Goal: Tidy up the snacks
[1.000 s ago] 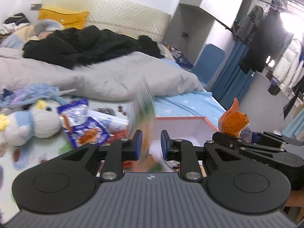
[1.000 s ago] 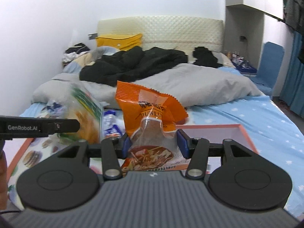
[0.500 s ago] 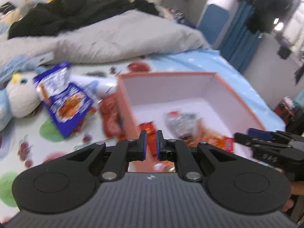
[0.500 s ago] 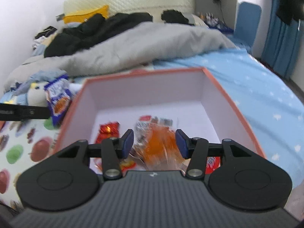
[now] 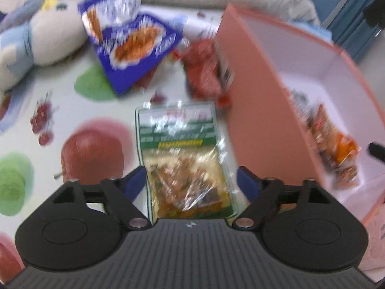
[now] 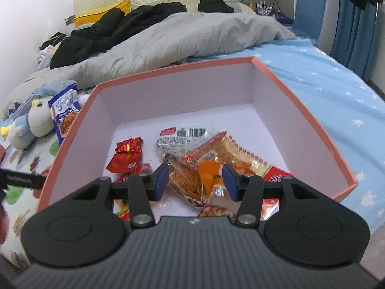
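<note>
A: While the left gripper (image 5: pixel 191 180) hangs wide open, the green snack bag (image 5: pixel 184 159) lies flat on the fruit-print sheet (image 5: pixel 60 101) between its fingers, apparently untouched. Pickup step, I'd say.

B: Right side?

A: Right gripper (image 6: pixel 195 180) is open too, gripping nothing, above the orange packet (image 6: pixel 211 173) lying in the pink box (image 6: pixel 168 72) among red wrappers (image 6: pixel 127 155).

B: Outward?

A: Box sits just right of the green bag. Farther left: a purple bag (image 5: pixel 134 45), a red packet (image 5: pixel 203 72) against the box wall, and a plush toy (image 5: pixel 36 38).

B: Next?

A: Probably close on the green bag, lift, clear the box wall, drop inside.
</note>
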Demonstrator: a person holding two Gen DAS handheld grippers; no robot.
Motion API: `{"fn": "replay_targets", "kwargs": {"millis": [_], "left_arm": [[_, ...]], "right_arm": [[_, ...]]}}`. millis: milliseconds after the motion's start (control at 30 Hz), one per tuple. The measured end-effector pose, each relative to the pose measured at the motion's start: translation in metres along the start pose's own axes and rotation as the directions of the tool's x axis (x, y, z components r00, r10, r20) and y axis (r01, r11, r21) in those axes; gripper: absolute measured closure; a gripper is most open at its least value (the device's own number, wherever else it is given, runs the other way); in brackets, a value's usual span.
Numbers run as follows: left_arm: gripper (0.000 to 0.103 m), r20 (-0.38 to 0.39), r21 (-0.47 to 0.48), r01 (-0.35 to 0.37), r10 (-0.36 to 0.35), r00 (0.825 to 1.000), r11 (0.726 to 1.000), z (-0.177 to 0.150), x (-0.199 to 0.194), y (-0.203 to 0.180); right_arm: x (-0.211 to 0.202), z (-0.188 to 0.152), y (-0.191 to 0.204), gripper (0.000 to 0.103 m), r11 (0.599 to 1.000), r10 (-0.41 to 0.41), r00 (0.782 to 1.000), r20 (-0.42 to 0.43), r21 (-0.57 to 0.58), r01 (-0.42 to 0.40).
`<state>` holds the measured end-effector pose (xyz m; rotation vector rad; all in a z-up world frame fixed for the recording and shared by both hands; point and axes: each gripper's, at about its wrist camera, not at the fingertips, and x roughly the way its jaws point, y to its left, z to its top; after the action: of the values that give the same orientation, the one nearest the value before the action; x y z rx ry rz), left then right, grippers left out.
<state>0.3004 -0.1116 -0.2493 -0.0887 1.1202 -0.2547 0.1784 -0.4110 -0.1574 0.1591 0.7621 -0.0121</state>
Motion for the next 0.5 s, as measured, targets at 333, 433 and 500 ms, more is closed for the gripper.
{"fn": "replay_targets", "kwargs": {"millis": [333,433,500], "left_arm": [[0.013,0.004,0.072,-0.118,0.118,0.993,0.990,-0.012,0.026,-0.012],[0.015,0.018,0.092,-0.134,0.133,0.991,0.987,-0.015,0.026,-0.014],[0.019,0.026,0.111,-0.143,0.141,0.990,0.983,-0.017,0.025,-0.018]], "right_arm": [[-0.007,-0.009,-0.007,0.024,0.999,-0.016,1.000,0.012,0.048,0.015],[-0.009,-0.008,-0.007,0.023,0.999,-0.024,1.000,0.017,0.049,0.023],[-0.009,-0.008,-0.007,0.023,0.998,-0.023,1.000,0.019,0.053,0.022]]}}
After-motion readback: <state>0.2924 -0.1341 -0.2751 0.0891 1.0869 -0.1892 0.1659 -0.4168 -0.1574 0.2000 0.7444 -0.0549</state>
